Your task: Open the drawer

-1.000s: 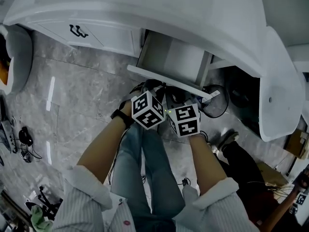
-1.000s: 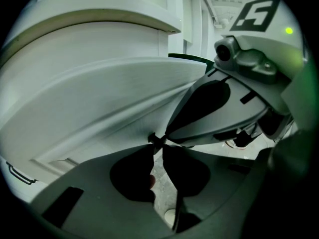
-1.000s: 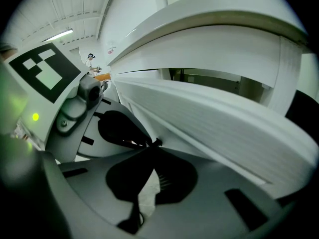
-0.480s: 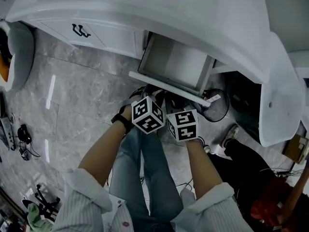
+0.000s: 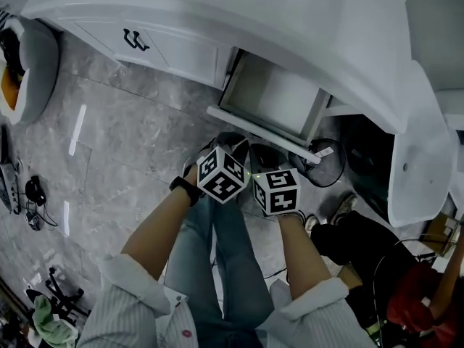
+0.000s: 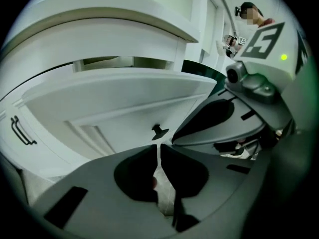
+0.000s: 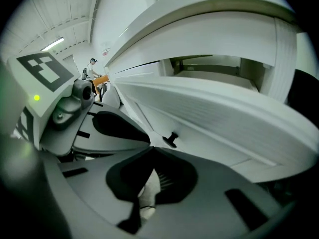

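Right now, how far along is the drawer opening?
Done: the drawer is pulled out, its inside showing. In hand: nothing; left gripper and right gripper are both shut, the drawer pull just beyond their tips. Left: little, perhaps backing away.

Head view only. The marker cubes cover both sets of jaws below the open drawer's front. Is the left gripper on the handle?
Observer: No. In the left gripper view, the left gripper has its jaws together on nothing. The dark handle sits just beyond the tips on the drawer front.
Operator: And the right?
Observer: Same. In its own view, the right gripper also has its jaws together and empty, with the handle just ahead of them and not gripped.
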